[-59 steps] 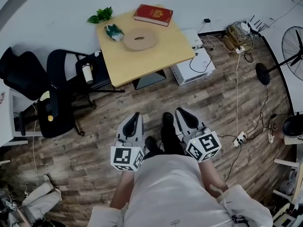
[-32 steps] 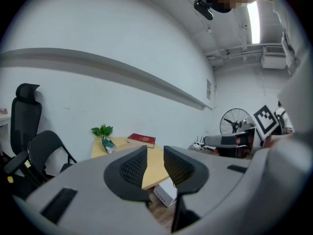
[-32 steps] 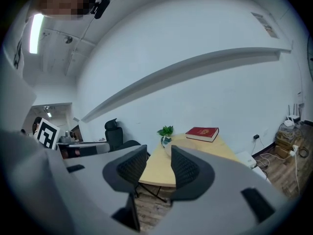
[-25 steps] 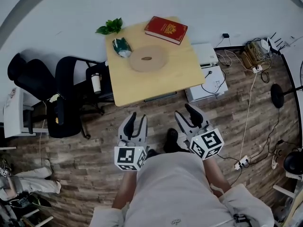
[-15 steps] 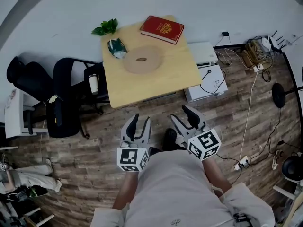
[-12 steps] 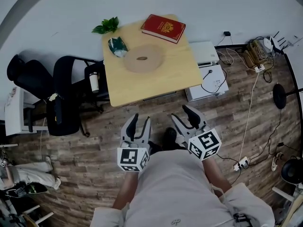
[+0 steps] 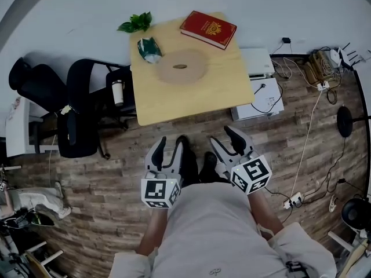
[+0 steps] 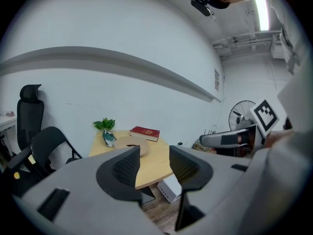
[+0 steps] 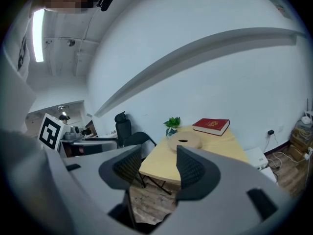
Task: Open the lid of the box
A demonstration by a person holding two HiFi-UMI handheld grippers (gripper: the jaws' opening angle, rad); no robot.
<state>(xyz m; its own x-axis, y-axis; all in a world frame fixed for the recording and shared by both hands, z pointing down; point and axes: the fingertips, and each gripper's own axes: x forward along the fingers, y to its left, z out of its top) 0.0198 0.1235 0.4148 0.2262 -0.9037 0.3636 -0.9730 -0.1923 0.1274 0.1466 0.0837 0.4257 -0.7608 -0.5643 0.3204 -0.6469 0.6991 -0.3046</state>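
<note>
The red, book-like box (image 7: 208, 29) lies shut at the far right corner of the pale wooden table (image 7: 191, 97); it also shows as the red box (image 8: 145, 132) and the red box (image 9: 211, 126) in the gripper views. My left gripper (image 7: 170, 143) and right gripper (image 7: 223, 136) hang in front of my body over the floor, well short of the table. Both point at the table, and both have just been opening their jaws. Nothing is between the left gripper (image 8: 154, 153) pads or the right gripper (image 9: 159, 155) pads.
A round wooden disc (image 7: 181, 66), a green packet (image 7: 150, 49) and a small plant (image 7: 136, 23) share the table. Black office chairs (image 7: 81, 106) stand left of it. White units (image 7: 261, 91), cables and a fan base (image 7: 348, 120) lie to the right.
The left jaws have spread wider, the right ones slightly. A black shoe has stepped forward between the grippers. The table sits a little further right in the head view.
</note>
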